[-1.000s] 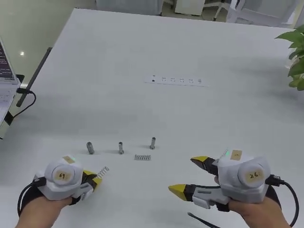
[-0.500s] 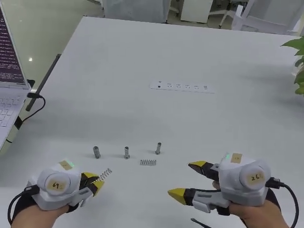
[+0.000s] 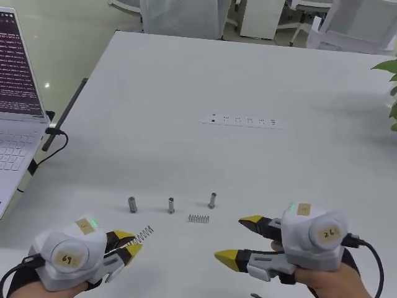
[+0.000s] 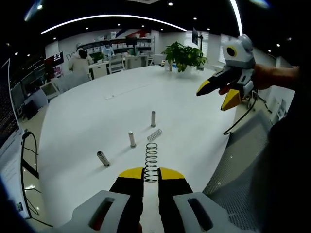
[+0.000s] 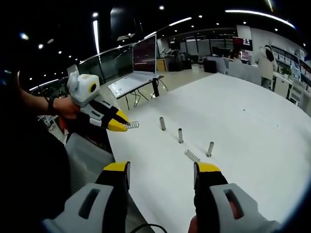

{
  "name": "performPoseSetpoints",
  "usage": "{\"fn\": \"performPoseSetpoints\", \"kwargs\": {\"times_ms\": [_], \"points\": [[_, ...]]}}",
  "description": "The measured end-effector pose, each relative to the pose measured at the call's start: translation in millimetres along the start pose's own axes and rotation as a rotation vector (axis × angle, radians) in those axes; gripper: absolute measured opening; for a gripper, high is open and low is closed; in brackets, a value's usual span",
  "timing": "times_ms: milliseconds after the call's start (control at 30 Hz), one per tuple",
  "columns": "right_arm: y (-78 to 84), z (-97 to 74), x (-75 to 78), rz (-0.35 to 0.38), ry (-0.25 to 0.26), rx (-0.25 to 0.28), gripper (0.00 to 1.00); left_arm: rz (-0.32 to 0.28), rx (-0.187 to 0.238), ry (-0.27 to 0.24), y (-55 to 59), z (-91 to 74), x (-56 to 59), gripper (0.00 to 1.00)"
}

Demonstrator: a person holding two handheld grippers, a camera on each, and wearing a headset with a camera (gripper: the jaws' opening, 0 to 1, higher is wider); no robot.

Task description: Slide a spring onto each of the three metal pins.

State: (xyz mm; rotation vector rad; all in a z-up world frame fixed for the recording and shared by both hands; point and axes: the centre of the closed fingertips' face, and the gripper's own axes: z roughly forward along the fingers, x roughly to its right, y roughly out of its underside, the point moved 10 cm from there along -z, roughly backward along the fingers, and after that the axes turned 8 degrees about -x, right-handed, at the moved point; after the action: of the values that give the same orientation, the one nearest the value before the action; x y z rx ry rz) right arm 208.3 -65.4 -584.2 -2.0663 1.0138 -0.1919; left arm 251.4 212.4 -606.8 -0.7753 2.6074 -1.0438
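One end of the held spring (image 4: 151, 159), a thin coil of shiny wire, is pinched by the left gripper (image 4: 151, 172), whose yellow tips are pressed together on it. The rest of the coil sticks out past the tips. It is kept up in the air above the table (image 3: 186, 87), near the pins but not touching them.

The right gripper (image 3: 239, 238) is held w/ its two pointed yellow tips spread wide apart, & nothing is gripped between them. Its body is round, white & smooth, w/ black parts behind the tips.

Three short metal pins are stood upright in a row on the table, in front of both grippers. They are small grey rods, round & smooth. The left pin (image 3: 132, 204) is already wrapped in a spring, so it looks thicker & ridged. The middle pin (image 3: 171, 205) & the right pin (image 3: 212, 200) are bare. A loose spring (image 3: 198, 218) is laid flat on its side just in front of the gap btw. those two, & neither pin seems to be touched by it.

The table top is flat, white & dull, not shiny. A long, thin white power strip (image 3: 242, 120) w/ a row of small holes is set further back, well apart from the pins. An open laptop (image 3: 15, 74) w/ pale keys & a lit screen is placed at the left edge.
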Motion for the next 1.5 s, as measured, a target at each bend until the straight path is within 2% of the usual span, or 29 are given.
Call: {"fn": "performPoseSetpoints", "kwargs": {"times_ms": [133,333,500,633,767,900,1100,1267,1500], "points": [[0.7,5.5,-4.4,-0.003,-0.017,-0.002,0.5,0.035,0.012,0.018,-6.7,-6.0,6.4,0.03],[0.6,9.5,-9.5,-0.006,-0.037,-0.005,0.49,0.067,0.016,0.041,-10.8,-7.1,14.8,0.03],[-1.9,13.6,-15.2,-0.024,-0.052,-0.009,0.47,0.104,0.03,0.08,-17.5,-6.6,27.1,0.03],[-6.5,16.7,-21.3,-0.039,-0.088,0.001,0.45,0.153,0.034,0.115,-24.9,-5.2,39.1,0.03],[-8.8,20.1,-25.4,-0.059,-0.1,0.002,0.41,0.187,0.042,0.137,-31.8,-4.0,45.5,0.03],[-11.0,22.6,-31.1,-0.065,-0.135,0.017,0.38,0.226,0.044,0.16,-38.4,-2.8,52.1,0.03],[-11.5,25.5,-39.9,-0.087,-0.189,0.019,0.3,0.253,0.056,0.185,-45.8,-0.6,57.7,0.03],[-11.2,26.3,-44.6,-0.094,-0.205,0.032,0.22,0.275,0.06,0.196,-50.6,2.3,62.2,0.03],[-11.6,22.9,-44.4,-0.087,-0.199,0.044,0.19,0.299,0.047,0.197,-49.6,3.8,62.2,0.03]]}}
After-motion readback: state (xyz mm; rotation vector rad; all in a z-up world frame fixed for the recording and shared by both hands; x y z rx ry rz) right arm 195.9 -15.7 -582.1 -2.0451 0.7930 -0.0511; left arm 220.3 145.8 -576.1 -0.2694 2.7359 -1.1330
